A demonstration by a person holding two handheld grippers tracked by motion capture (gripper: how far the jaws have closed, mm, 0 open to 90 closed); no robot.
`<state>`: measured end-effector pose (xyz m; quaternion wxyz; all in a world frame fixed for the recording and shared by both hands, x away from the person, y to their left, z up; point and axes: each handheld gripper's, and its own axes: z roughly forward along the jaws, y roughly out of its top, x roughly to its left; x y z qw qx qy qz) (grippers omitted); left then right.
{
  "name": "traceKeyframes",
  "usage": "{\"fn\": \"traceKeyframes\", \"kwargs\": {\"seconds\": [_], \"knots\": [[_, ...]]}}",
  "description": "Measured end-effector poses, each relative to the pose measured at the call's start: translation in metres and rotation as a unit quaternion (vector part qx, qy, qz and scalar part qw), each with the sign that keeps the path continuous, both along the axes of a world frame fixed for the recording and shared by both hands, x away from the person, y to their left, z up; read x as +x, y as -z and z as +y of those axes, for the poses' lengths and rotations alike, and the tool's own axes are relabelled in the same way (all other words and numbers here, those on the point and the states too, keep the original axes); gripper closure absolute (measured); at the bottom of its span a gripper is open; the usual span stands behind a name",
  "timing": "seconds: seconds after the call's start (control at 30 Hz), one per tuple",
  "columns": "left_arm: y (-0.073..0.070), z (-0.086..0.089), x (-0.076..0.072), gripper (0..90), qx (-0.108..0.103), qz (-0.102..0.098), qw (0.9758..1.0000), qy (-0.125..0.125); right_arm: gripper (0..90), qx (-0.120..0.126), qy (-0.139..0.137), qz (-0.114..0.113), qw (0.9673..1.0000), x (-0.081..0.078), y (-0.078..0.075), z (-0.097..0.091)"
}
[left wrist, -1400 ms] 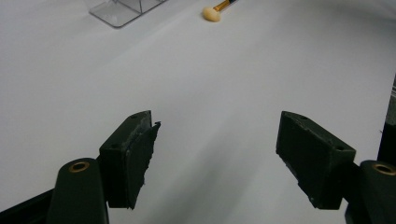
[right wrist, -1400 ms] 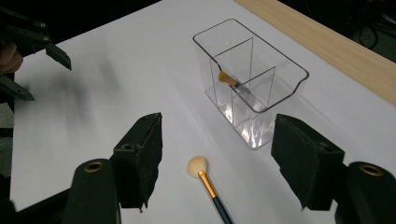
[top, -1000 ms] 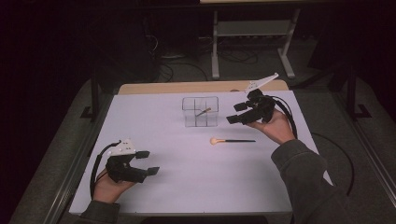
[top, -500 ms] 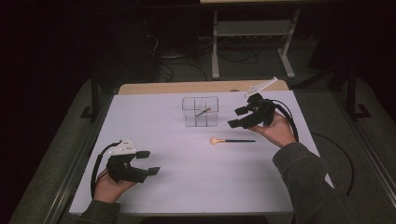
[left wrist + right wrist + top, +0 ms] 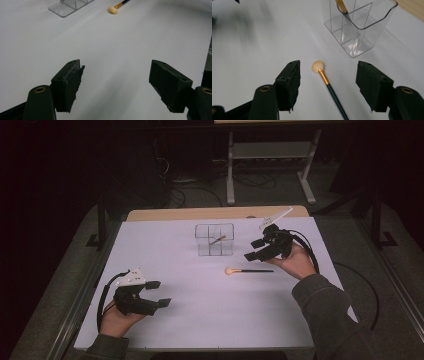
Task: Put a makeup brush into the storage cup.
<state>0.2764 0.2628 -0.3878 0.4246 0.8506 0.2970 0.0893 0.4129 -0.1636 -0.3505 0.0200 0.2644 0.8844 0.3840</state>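
Item: white surface [image 5: 200, 310], rectangular, its far edge meeting a strip of bare wood [image 5: 200, 213]; broad open room across the middle and near left, with nothing lying between my two hands. Item: makeup brush [image 5: 248, 270], dark handle, gold ferrule, pale tip pointing left, lying flat right of centre, just near of the clear organiser [image 5: 215, 240] and apart from it. Item: clear organiser, divided into compartments, standing at far centre; one further brush [image 5: 218, 239] leans inside it, which compartment I cannot tell. Item: my right gripper [image 5: 260, 249], held above the surface to the right of the organiser, fingers [image 5: 289, 85] released and spread to either side of the lying brush in the right gripper view, having just been closing a little, pads not on the handle. Item: my left gripper [image 5: 157, 294], resting at the near left, well apart from the brush, fingers [image 5: 68, 86] released and wide with only bare surface between them. Item: room beyond, dark floor, cables, a pale metal stand [image 5: 270, 170] at the far side.
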Motion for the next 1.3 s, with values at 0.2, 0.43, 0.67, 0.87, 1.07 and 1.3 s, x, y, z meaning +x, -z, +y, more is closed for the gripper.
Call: {"fn": "traceKeyframes", "kwargs": {"seconds": [0.2, 0.43, 0.67, 0.87, 1.07, 1.3], "knots": [[-0.001, 0.001, 0.0, 25.2, -0.007, -0.001, 1.0, -0.003, 36.7, -0.017, -0.002, 0.001, 0.9998, 0.002, 0.012, 0.005], [-0.002, 0.001, 0.0, 25.2, -0.007, -0.002, 1.0, -0.003, 39.5, -0.034, -0.009, 0.012, 0.9993, 0.008, 0.024, 0.011], [-0.002, 0.004, 0.0, 25.2, -0.008, -0.002, 0.9999, -0.005, 42.2, -0.058, -0.024, 0.0, 0.9981, 0.012, 0.034, 0.019], [-0.003, 0.004, 0.0, 25.2, -0.007, -0.005, 0.9999, -0.005, 45.6, -0.078, -0.034, -0.006, 0.9964, 0.011, 0.047, 0.025], [-0.002, 0.004, 0.0, 25.1, -0.009, -0.005, 0.9999, -0.006, 48.3, -0.083, -0.035, -0.003, 0.9959, 0.013, 0.054, 0.024], [-0.002, 0.004, 0.0, 25.1, -0.007, -0.005, 1.0, -0.003, 52.4, -0.083, -0.038, 0.0, 0.9958, 0.014, 0.057, 0.025]]}}
